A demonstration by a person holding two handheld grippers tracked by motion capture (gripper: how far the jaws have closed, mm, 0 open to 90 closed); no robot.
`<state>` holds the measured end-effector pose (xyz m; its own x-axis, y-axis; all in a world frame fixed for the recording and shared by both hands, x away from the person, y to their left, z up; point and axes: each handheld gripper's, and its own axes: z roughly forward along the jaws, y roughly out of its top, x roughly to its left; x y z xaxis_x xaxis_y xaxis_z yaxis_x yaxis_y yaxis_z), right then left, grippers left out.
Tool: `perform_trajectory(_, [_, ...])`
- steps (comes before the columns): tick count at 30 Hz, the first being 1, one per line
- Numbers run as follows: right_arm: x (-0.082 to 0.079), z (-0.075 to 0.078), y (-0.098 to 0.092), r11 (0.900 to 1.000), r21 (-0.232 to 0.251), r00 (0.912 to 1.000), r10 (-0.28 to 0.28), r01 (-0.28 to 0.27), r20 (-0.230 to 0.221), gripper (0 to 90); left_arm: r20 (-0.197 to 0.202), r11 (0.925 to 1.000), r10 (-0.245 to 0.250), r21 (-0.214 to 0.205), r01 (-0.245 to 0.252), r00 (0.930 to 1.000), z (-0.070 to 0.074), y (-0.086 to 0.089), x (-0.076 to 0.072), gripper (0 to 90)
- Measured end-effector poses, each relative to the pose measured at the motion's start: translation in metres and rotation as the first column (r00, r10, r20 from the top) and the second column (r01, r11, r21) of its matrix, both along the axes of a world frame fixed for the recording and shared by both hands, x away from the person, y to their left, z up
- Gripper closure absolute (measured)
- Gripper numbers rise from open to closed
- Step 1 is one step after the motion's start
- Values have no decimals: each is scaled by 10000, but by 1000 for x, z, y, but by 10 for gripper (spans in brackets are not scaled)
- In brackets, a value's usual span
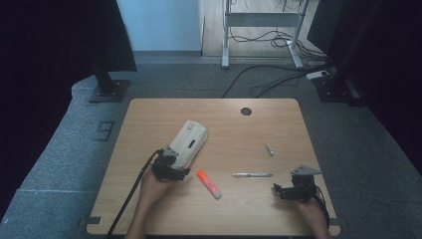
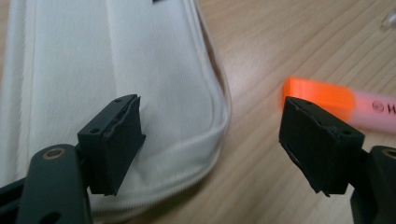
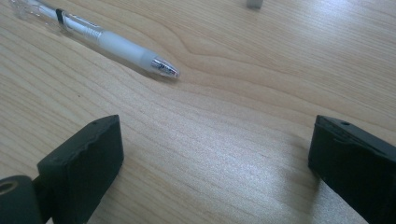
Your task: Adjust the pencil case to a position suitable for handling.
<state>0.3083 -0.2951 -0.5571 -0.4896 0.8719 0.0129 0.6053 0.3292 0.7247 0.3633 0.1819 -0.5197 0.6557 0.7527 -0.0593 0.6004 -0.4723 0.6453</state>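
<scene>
A cream zip pouch (image 1: 189, 142) lies slanted on the wooden table (image 1: 239, 129), left of centre. My left gripper (image 1: 171, 169) is at its near end and stands open. In the left gripper view (image 2: 210, 149) one pad hangs over the pouch (image 2: 116, 70), and the other is beside the orange cap of a pink highlighter (image 2: 336, 100). The pouch's rounded corner lies between the pads, unpressed. The highlighter (image 1: 209, 183) rests just right of that gripper. My right gripper (image 1: 281, 191) is open near the front right, over bare wood (image 3: 215, 158). A clear pen (image 3: 98, 39) lies beyond it.
The pen (image 1: 252, 175) lies level across the table between the highlighter and the right gripper. A small pale piece (image 1: 270, 149) sits farther back. A round cable hole (image 1: 246, 111) marks the far edge. Beyond the table are grey carpet, stand feet and cables.
</scene>
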Motion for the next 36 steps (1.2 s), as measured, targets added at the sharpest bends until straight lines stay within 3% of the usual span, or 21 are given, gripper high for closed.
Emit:
perform_trajectory(6, [0, 0, 0, 10000, 2, 10000, -2, 2, -1, 29, 103, 10000, -47, 40, 46, 9999, 6, -1, 0, 226])
perform_trajectory(16, [0, 0, 0, 10000, 2, 10000, -4, 4, 2, 29, 561, 9999, -98, 147, 90, 9984, 15, -29, 37, 265])
perform_trajectory(22, [0, 0, 0, 10000, 5, 10000, -11, 11, 0, 29, 172, 9996, 129, 266, -134, 9998, 10, -37, 57, 321])
perform_trajectory(27, [0, 0, 0, 10000, 2, 10000, -8, 8, 2, 29, 97, 9985, 229, 491, -233, 9997, 6, -32, 49, 319])
perform_trajectory(36, [0, 0, 0, 10000, 3, 10000, -8, 8, 0, 29, 247, 9984, 392, 386, -401, 9989, 1, -21, 30, 381])
